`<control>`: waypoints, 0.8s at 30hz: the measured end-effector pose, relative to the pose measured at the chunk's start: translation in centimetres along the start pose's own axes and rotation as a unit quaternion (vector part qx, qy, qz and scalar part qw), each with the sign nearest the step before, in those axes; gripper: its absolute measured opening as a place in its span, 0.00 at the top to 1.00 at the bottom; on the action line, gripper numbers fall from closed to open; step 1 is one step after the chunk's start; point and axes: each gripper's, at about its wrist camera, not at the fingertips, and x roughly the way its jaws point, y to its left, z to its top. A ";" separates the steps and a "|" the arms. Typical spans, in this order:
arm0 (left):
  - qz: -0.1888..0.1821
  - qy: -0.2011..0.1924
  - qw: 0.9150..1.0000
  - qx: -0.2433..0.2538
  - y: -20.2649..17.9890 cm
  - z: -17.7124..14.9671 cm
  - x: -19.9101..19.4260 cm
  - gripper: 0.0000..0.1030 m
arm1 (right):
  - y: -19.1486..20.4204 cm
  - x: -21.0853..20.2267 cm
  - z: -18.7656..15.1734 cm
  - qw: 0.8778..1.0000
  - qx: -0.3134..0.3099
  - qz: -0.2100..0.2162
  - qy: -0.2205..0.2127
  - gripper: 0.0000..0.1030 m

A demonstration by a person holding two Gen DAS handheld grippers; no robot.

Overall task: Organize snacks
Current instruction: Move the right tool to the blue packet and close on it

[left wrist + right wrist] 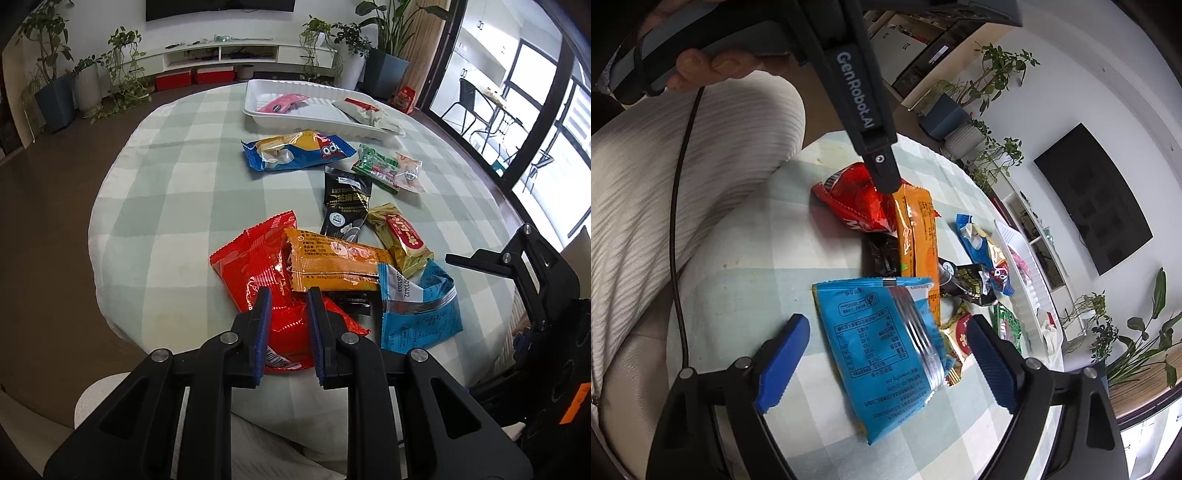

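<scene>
Red packet edge clamped in left tongs; right tongs spread around blue packet.

"GenRobot.AI" on the left gripper's black finger arm, "BLACK" heading the black sachet, digits "2261003" on the light-blue packet's white flap.
</scene>
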 end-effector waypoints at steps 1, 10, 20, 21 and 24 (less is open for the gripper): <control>0.000 0.000 1.000 -0.003 0.1 0.0 0.0 0.81 | 0.0 0.0 0.0 1.000 0.000 0.000 0.000 0.12; 0.019 -0.019 0.999 -0.029 0.9 -0.1 -0.4 0.29 | -0.2 0.0 0.0 1.000 0.009 0.004 0.003 0.12; 0.022 0.019 0.999 -0.025 0.8 -0.4 2.1 0.29 | -0.4 0.2 -0.2 1.000 0.022 0.008 0.005 0.12; 0.024 0.021 0.999 -0.024 0.7 -0.4 2.3 0.29 | -0.4 0.2 -0.2 1.000 0.023 0.009 0.005 0.12; 0.022 0.024 0.999 -0.021 0.5 -0.4 2.8 0.29 | -0.9 0.4 -0.2 0.999 0.030 0.018 0.007 0.12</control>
